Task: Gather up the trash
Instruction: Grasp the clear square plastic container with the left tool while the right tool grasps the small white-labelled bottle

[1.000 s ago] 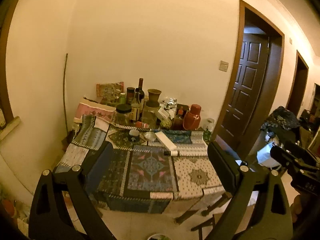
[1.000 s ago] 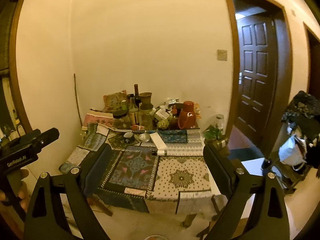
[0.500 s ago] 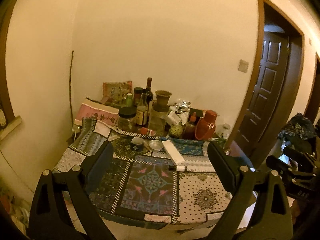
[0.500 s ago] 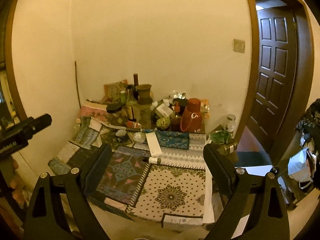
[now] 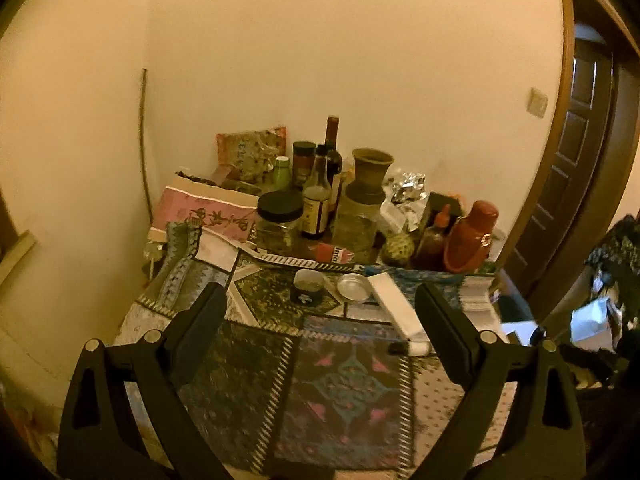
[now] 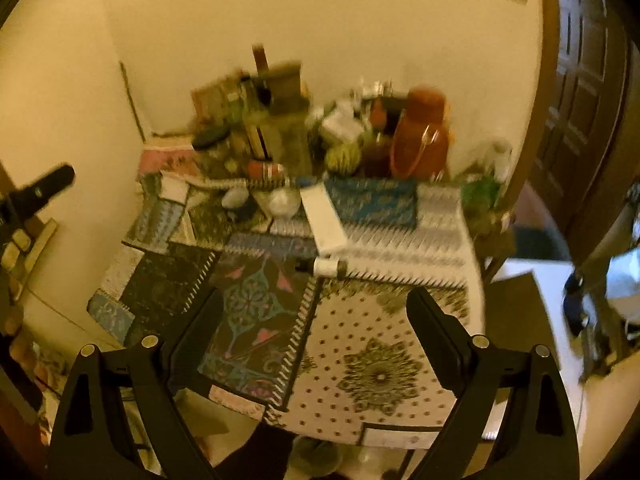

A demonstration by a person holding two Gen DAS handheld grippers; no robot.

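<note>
Both grippers hang above the near edge of the table (image 5: 160,320), and nothing is between their fingers. The left gripper (image 5: 320,320) has its jaws spread wide, and the right gripper (image 6: 314,318) also. I think they are held like this because the person is only coming to the table and no piece is chosen yet.

The things that look like trash lie in the middle of the patchwork cloth (image 6: 376,368). A long white box (image 5: 394,306) lies flat and a little diagonal. Just at its near end lies a small tube (image 6: 326,267), white with a dark cap, on its side. To the left of the box are a round metal lid (image 5: 353,287) and a small dark cup (image 5: 308,285), close together.

At the back, against the wall, bottles (image 5: 326,184), a jar (image 5: 279,216) and a red flask (image 5: 468,236) stand crowded; probably they are kept there. The right view is blurred, so small details I cannot tell.
</note>
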